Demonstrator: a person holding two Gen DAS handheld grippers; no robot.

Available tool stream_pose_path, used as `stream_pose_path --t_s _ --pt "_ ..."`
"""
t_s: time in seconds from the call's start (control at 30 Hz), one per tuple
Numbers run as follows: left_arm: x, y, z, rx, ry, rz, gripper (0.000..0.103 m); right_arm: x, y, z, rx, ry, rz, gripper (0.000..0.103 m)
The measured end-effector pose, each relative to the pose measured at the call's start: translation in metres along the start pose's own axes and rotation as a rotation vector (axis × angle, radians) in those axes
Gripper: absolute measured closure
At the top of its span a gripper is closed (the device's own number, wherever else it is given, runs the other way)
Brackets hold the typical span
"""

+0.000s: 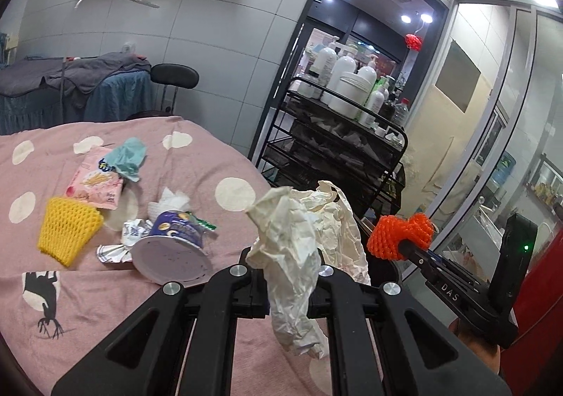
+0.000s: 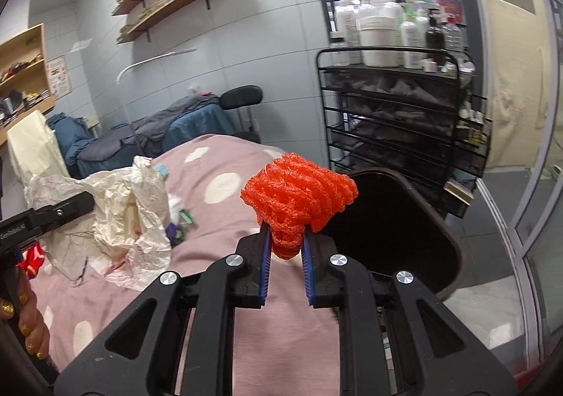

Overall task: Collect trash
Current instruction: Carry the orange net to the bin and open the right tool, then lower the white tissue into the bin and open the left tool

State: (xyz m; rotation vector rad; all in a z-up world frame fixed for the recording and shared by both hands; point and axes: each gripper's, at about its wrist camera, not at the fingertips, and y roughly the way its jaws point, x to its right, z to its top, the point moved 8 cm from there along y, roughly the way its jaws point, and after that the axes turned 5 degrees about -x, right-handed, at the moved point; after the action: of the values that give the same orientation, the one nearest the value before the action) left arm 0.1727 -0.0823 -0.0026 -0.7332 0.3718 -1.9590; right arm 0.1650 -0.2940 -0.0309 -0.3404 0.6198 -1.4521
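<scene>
While the left gripper [image 1: 285, 271] pinches a crumpled white paper [image 1: 299, 248] at the lower center of its view, the right gripper [image 2: 285, 248] clamps an orange foam net [image 2: 299, 199] at the center of its own view, beside the rim of a black trash bin [image 2: 447, 241] at center right. On the pink dotted bed [image 1: 218, 149], at center left, lie a yellow foam net [image 1: 68, 230], a tipped cup [image 1: 174, 248], foil [image 1: 114, 250], a pink snack bag [image 1: 95, 181] and a teal wrapper [image 1: 128, 158].

The bin [image 2: 404, 220] mouth is left open at the bed's [image 2: 225, 206] right edge; the far side is blocked by a rack [image 2: 394, 107].
</scene>
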Motion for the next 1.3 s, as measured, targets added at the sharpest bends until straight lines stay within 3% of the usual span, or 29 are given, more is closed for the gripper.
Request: stream_pose_path --t_s 0.33,0.67,0.77,0.83,0.93,1.13,1.3 --pt "0.039 0.03 0.005 -0.02 0.07 -0.032 0.095 0.074 0.051 -0.012 -0.095 0.053 -0.126 0.086" --pt "0.05 0.049 -0.002 -0.063 0.084 -0.018 0.095 0.108 0.119 -0.039 -0.251 0.102 -0.154 0.086" --pt "0.056 0.053 -0.004 -0.075 0.095 -0.021 0.095 0.108 0.127 -0.046 -0.278 0.103 -0.157 0.076" --pt "0.059 0.056 -0.004 -0.081 0.1 -0.024 0.095 0.107 0.128 -0.049 -0.279 0.109 -0.156 0.06" --pt "0.063 0.06 -0.005 -0.089 0.112 -0.026 0.095 0.106 0.124 -0.052 -0.267 0.106 -0.167 0.051" --pt "0.071 0.07 0.001 -0.094 0.133 -0.028 0.095 0.103 0.103 -0.054 -0.236 0.111 -0.183 0.037" --pt "0.082 0.088 0.004 -0.121 0.16 -0.039 0.095 0.097 0.081 -0.062 -0.214 0.125 -0.18 0.036"
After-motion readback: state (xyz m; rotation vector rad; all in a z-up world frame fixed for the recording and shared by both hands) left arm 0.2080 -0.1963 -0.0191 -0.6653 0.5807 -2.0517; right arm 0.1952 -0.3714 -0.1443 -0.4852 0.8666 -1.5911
